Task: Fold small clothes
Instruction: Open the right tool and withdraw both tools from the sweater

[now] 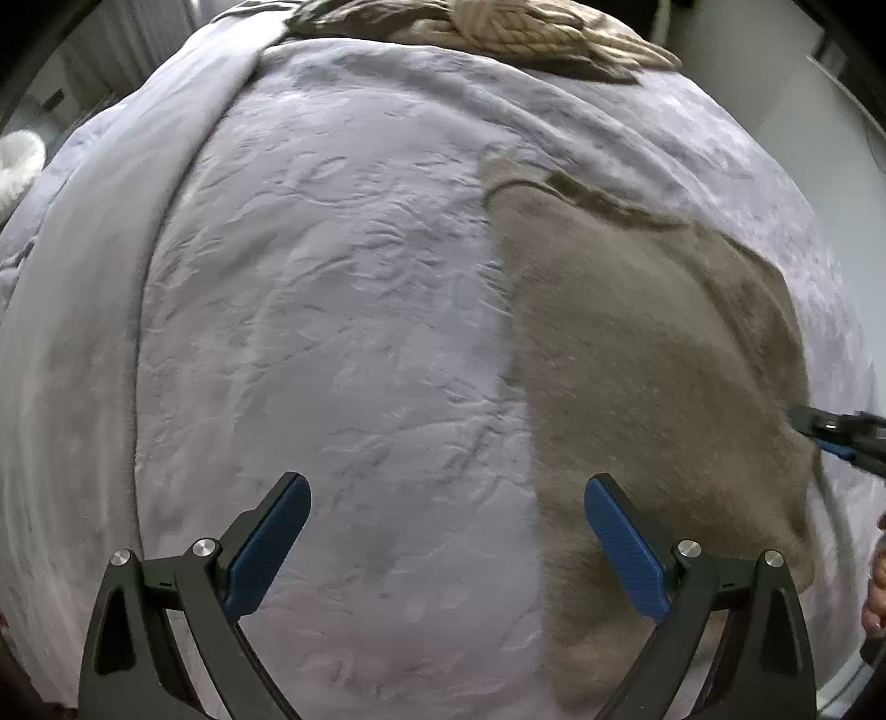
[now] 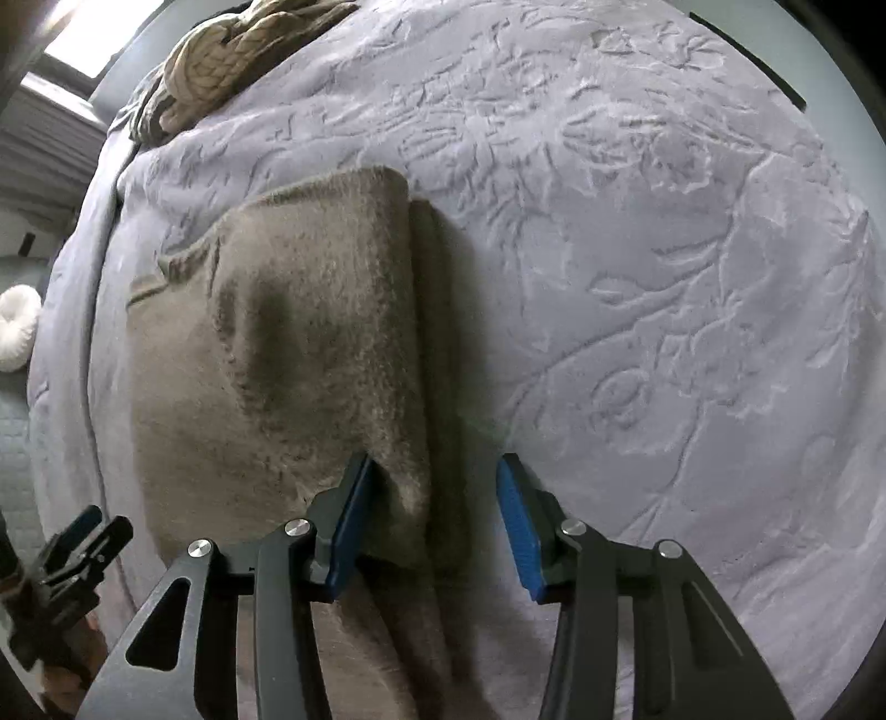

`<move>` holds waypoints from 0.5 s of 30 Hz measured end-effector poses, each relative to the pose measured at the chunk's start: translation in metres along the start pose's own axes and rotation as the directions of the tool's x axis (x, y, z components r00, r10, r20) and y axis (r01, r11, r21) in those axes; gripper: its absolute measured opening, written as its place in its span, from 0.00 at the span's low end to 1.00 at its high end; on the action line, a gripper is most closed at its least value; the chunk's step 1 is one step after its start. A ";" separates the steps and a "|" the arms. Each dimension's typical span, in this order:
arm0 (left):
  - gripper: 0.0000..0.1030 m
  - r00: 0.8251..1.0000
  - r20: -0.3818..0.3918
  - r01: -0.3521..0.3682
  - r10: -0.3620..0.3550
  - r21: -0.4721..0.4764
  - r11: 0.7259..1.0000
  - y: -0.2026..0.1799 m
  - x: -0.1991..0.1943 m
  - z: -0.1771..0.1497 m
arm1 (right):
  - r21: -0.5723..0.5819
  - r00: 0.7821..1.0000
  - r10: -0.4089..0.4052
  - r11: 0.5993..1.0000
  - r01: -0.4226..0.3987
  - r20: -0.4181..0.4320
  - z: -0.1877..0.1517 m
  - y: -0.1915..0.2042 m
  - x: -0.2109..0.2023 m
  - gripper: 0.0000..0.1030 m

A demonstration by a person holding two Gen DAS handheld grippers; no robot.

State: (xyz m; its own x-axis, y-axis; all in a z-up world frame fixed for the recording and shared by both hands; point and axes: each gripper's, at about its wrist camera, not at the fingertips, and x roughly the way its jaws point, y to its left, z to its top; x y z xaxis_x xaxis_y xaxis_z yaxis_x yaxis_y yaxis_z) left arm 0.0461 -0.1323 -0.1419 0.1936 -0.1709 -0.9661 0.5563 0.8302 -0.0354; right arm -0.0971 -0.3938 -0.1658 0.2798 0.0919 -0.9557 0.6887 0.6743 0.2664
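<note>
nearest us, the right gripper (image 2: 434,487) points down with its blue pads apart; the folded edge of the brown fleece garment (image 2: 288,343) rises between them, beside the left pad, and we cannot tell if it touches. the garment lies folded on the embossed grey blanket (image 2: 664,277). our left gripper (image 1: 446,501) hangs with fingers spread wide over bare blanket, the garment's straight edge just under its right pad. a braided beige knit (image 1: 515,27) sits at the blanket's far edge.

Fuzzy matt brown garment (image 2: 288,343), embossed plush grey blanket (image 2: 637,249), chunky cream knit (image 2: 221,61)
</note>
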 end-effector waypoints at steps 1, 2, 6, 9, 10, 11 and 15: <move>0.97 1.000 -0.004 0.003 -0.003 0.006 1.000 0.000 0.001 -0.001 | 0.010 1.000 0.003 1.000 -0.003 0.001 -0.001 -0.002 -0.002 0.48; 0.97 1.000 -0.010 0.006 -0.006 0.012 1.000 -0.003 0.000 -0.001 | 0.019 1.000 0.005 1.000 -0.005 0.001 -0.002 -0.003 -0.004 0.48; 0.97 1.000 -0.018 0.011 -0.011 0.009 1.000 -0.001 -0.008 -0.003 | 0.040 1.000 0.009 0.999 -0.010 0.008 -0.009 -0.010 -0.021 0.50; 0.97 1.000 -0.018 0.015 -0.015 0.001 1.000 -0.002 -0.012 -0.003 | 0.063 1.000 0.022 0.998 -0.023 0.004 -0.016 -0.016 -0.034 0.51; 0.97 1.000 -0.016 0.014 -0.014 0.002 1.000 -0.002 -0.013 -0.002 | 0.071 1.000 0.027 0.997 -0.027 0.000 -0.018 -0.019 -0.036 0.51; 0.97 1.000 -0.012 0.006 -0.006 0.003 1.000 -0.003 -0.015 -0.003 | 0.078 0.999 0.032 0.996 -0.031 -0.005 -0.021 -0.019 -0.038 0.52; 0.97 1.000 -0.008 -0.006 0.006 -0.002 1.000 -0.005 -0.020 -0.003 | 0.090 0.999 0.043 0.995 -0.040 -0.026 -0.039 -0.018 -0.045 0.57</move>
State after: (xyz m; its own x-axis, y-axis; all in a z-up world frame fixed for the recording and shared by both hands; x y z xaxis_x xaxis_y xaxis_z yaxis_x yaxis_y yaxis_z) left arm 0.0370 -0.1316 -0.1230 0.1902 -0.1619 -0.9683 0.5536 0.8322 -0.0304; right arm -0.1475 -0.3816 -0.1328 0.2917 0.1393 -0.9463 0.7345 0.6012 0.3149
